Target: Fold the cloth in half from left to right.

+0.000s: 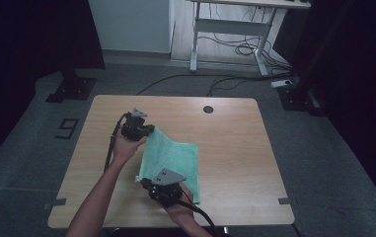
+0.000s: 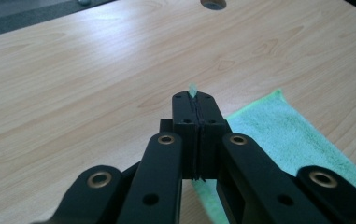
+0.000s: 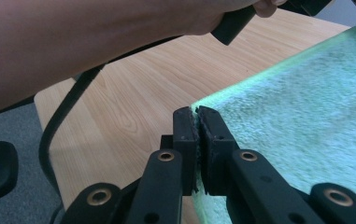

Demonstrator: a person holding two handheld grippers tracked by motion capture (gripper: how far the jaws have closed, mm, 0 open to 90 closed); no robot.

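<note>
Green cloth point(image 1: 173, 158) on table point(image 1: 235, 148), corner pinched in left gripper point(image 2: 193, 95), right gripper point(image 3: 197, 114) clamping edge.

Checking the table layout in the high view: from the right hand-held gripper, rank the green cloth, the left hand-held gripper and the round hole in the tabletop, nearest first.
1. Green cloth: clamped at its near edge in the right hand-held gripper.
2. Left hand-held gripper: at the cloth's far left corner.
3. Round hole: by the table's far edge.
</note>
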